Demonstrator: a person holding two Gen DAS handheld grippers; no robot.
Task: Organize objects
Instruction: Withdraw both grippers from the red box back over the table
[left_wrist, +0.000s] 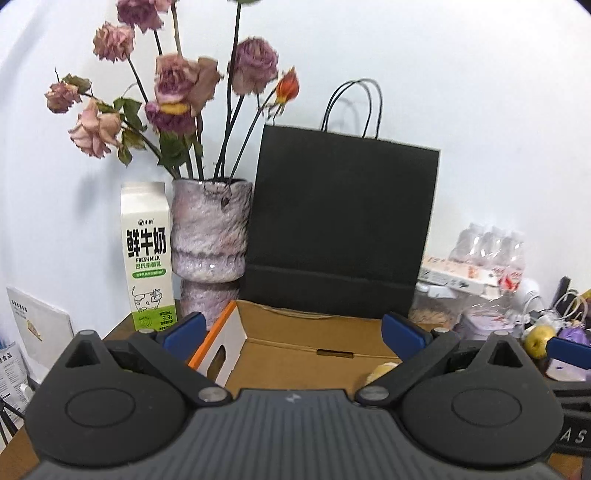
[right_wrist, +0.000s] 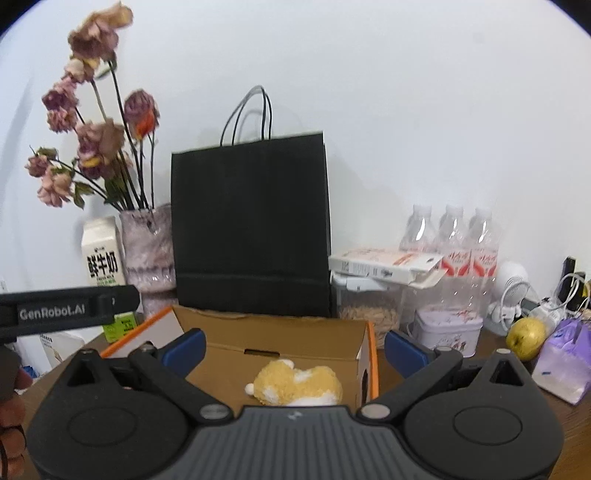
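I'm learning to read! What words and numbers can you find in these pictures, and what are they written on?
"鲜牛奶" – big letters on the milk carton.
"FRESH MILK" – just under them on the same carton.
"3.3" – near the carton's bottom; the small print around it is too tiny to read.
"GenRobot.AI" – on the left gripper, seen in the right wrist view.
Red labels on the water bottles, the flat white box and the white card: too blurred.

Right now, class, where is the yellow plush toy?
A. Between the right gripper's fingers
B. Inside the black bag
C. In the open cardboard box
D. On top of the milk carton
C: the plush toy lies on the floor of the open cardboard box, in front of the black bag, while the right gripper stands open and empty above it.
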